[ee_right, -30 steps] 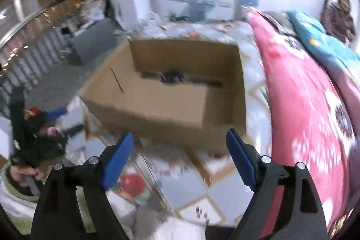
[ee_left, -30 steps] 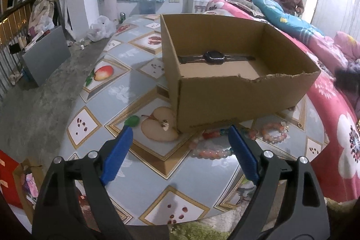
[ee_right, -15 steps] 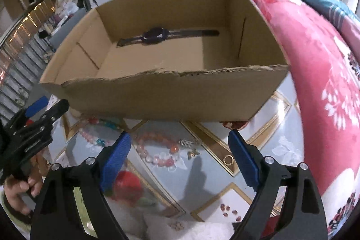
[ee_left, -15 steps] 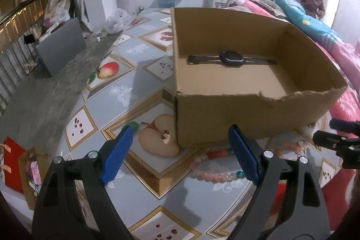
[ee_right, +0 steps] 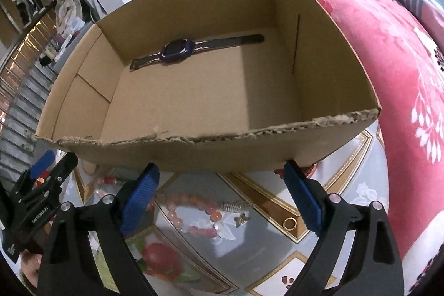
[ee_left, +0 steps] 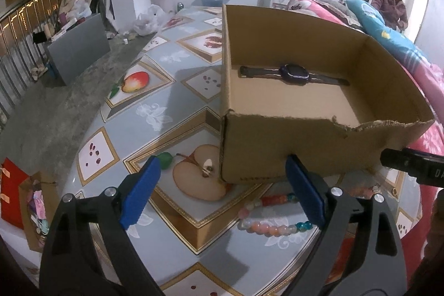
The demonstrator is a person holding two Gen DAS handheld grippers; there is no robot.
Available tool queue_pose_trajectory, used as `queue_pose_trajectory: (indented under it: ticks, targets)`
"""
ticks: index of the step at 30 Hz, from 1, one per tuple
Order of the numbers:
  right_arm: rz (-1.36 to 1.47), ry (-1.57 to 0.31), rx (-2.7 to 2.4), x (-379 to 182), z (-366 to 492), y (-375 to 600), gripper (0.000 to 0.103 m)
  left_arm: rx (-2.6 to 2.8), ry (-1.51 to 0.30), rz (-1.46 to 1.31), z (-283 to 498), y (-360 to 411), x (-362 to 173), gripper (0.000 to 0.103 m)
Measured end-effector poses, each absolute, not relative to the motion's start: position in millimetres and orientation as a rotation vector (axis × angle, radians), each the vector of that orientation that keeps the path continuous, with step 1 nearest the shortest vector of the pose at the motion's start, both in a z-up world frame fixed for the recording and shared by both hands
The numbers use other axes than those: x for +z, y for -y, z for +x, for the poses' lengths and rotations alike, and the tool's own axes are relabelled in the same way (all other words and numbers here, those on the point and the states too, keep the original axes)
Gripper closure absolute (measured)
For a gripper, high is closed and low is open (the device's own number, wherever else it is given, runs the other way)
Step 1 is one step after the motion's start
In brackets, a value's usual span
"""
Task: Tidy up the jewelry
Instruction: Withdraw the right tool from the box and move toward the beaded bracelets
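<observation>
An open cardboard box (ee_left: 277, 146) (ee_right: 208, 154) stands on the patterned table. A dark watch (ee_left: 294, 73) (ee_right: 177, 50) lies flat inside it by the far wall. In front of the box lie a pink bead bracelet (ee_right: 194, 215), a multicoloured bead bracelet (ee_left: 266, 218), a small charm (ee_right: 241, 219) and a gold ring (ee_right: 290, 224). My left gripper (ee_left: 222, 190) is open and empty above the multicoloured bracelet. My right gripper (ee_right: 222, 193) is open and empty above the pink bracelet.
A pink floral quilt (ee_right: 388, 60) lies right of the table. A person (ee_left: 391, 2) sits at the far right. The left gripper shows at the left edge of the right wrist view (ee_right: 36, 196). The table edge (ee_left: 72, 174) drops to a grey floor.
Both grippers have moved closer to the box front and lower over the bracelets. The right gripper swung from a far view to right above the box's near wall.
</observation>
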State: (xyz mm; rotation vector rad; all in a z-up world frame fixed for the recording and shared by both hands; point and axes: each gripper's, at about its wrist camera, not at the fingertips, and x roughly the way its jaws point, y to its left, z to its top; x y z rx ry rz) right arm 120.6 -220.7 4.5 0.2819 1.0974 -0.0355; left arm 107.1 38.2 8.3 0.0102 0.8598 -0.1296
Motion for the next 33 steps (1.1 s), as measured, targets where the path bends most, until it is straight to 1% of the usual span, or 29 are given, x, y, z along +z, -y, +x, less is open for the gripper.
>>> queue_pose_trajectory:
  ticks: [3, 7, 13, 18, 22, 27, 31, 33]
  targets:
    - [0.247, -1.071, -0.057, 9, 111, 220, 0.014, -0.127, -0.842, 0.02, 104, -39, 10, 0.015]
    - [0.167, -1.005, -0.093, 20, 88, 218, 0.007, -0.167, -0.818, 0.012, 88, -45, 13, 0.015]
    - [-0.002, -0.955, -0.157, 28, 64, 213, 0.007, -0.161, -0.795, -0.081, 61, -57, 14, 0.015]
    - [-0.106, -0.889, -0.187, 40, 48, 209, 0.007, -0.142, -0.78, -0.078, 41, -52, 13, 0.015]
    - [-0.087, -0.81, -0.164, 50, 29, 208, 0.007, -0.194, -0.793, -0.074, 23, -43, 7, 0.015]
    - [0.008, -0.688, -0.065, 53, -3, 219, 0.006, -0.368, -0.883, -0.168, 9, -38, -7, 0.015]
    - [-0.002, -0.733, -0.088, 35, -6, 223, 0.007, -0.37, -0.861, -0.129, 1, -34, -6, 0.013]
    - [0.023, -0.761, -0.086, 26, -7, 225, 0.007, -0.365, -0.834, -0.073, -1, -28, -1, 0.01]
